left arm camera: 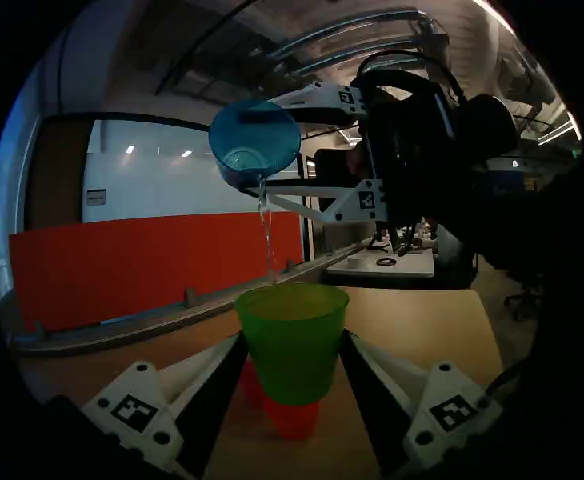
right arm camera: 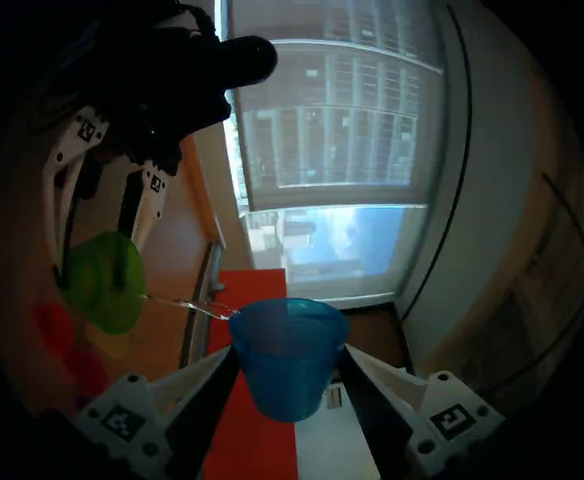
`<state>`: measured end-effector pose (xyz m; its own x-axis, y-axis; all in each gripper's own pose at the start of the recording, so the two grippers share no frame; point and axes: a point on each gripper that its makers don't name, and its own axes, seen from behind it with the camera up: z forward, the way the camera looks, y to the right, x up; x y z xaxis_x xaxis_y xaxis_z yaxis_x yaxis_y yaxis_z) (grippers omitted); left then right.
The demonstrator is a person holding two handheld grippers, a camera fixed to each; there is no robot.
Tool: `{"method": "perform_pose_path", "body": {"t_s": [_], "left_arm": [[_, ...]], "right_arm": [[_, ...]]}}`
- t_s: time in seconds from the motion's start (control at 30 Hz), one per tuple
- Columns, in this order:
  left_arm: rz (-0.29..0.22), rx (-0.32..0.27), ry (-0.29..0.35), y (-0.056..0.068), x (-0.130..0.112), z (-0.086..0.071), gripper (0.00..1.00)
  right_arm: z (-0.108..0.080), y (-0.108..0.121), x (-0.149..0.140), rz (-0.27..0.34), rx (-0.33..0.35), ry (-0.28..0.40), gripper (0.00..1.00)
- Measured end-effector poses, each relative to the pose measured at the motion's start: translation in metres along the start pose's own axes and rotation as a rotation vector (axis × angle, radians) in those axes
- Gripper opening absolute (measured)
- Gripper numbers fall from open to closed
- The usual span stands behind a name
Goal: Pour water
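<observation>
My left gripper is shut on a green cup, held upright above the wooden table. Higher up, the right gripper holds a blue cup tipped on its side, and a thin stream of water falls from its rim into the green cup. In the right gripper view, my right gripper is shut on the blue cup; water runs from its lip toward the green cup, which sits in the left gripper.
An orange cup and a red cup stand on the table under the green cup. A low rail runs along the table's far edge, with an orange wall panel behind. A desk and office chair lie beyond.
</observation>
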<state>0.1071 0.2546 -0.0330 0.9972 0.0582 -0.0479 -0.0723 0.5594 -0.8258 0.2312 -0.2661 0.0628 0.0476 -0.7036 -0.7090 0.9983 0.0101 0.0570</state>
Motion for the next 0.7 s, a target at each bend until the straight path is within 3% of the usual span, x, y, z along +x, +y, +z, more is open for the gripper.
{"method": "perform_pose_path", "body": {"t_s": [0.7], "left_arm": [[0.002,0.005,-0.001,-0.0017,0.001,0.0004,0.8]], "right_arm": [[-0.0014,0.0034,0.0084,-0.104,-0.004,0.002,0.86]]}}
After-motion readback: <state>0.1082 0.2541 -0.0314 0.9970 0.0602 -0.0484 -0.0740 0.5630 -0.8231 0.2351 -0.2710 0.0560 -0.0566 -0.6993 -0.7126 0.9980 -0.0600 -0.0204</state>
